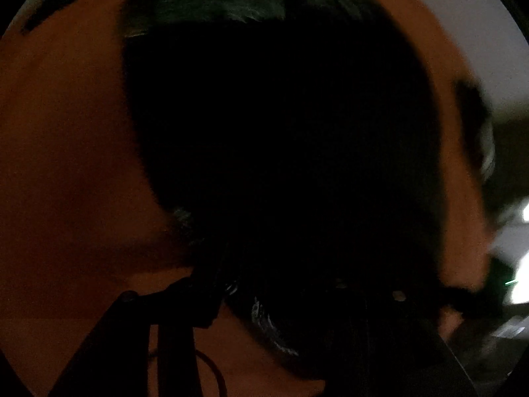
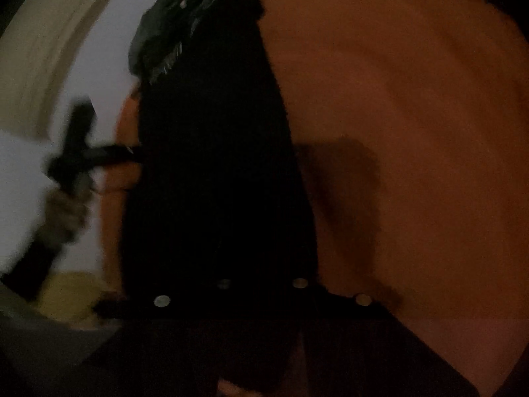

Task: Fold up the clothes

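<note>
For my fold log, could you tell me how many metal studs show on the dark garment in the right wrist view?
4, in a row on the dark garment. Darkness may hide others.

**Black garment spread over an orange surface, seen dimly**

A black garment (image 2: 215,172) runs up the middle of the right wrist view, lying on an orange surface (image 2: 413,115) that fills everything to the garment's right. At the garment's top end sits a crumpled grey-green patch of cloth (image 2: 185,6). Left of the garment, a blurred dark gripper (image 2: 76,152) is held by a hand (image 2: 62,211) against a pale wall (image 2: 20,165). Below the garment, the right gripper (image 2: 299,360) shows only as dark fingers (image 2: 363,357) with pale round studs; they stand close together, closed, though the darkness hides whether cloth is pinched between them.
</note>
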{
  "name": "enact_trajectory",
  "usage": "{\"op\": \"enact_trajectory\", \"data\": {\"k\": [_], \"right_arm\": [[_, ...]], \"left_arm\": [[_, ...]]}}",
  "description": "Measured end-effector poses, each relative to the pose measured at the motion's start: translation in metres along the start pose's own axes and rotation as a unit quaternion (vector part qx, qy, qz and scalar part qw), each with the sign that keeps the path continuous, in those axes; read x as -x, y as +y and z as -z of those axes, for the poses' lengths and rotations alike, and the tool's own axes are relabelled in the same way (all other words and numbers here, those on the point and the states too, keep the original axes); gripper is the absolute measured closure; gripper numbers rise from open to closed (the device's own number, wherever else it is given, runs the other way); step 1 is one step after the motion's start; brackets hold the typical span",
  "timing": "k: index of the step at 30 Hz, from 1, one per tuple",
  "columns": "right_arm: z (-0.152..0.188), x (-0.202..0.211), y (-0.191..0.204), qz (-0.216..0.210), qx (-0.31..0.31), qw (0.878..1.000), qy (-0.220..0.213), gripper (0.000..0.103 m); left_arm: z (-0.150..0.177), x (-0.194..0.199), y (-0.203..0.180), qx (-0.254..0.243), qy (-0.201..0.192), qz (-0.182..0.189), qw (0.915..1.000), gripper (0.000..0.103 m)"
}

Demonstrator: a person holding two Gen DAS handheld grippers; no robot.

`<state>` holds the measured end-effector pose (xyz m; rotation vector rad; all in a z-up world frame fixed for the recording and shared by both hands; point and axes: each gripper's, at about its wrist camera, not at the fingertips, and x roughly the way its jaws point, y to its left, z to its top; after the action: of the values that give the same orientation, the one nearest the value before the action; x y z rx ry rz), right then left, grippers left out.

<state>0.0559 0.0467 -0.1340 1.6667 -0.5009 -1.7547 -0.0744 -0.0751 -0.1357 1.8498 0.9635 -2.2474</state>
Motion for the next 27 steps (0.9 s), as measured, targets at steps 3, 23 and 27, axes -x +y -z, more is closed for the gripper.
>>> {"op": "enact_trajectory", "data": {"k": [3,23,27], "right_arm": [[-0.035,0.019,0.016,-0.026,0.029,0.999,-0.013,0.075],[-0.326,-0.053,-0.008,-0.065,0.04,0.995,-0.062,0.068],[-0.329,-0.048,-0.023,-0.059,-0.016,0.997,-0.049,0.044]], "left_arm": [[-0.013,0.027,-0.008,0.017,-0.033,0.031,0.9988,0.06],[-0.101,0.055,0.11,0.065,-0.143,-0.006,0.9875,0.06],[-0.094,0.069,0.138,0.115,-0.155,0.018,0.9809,0.06]]}}
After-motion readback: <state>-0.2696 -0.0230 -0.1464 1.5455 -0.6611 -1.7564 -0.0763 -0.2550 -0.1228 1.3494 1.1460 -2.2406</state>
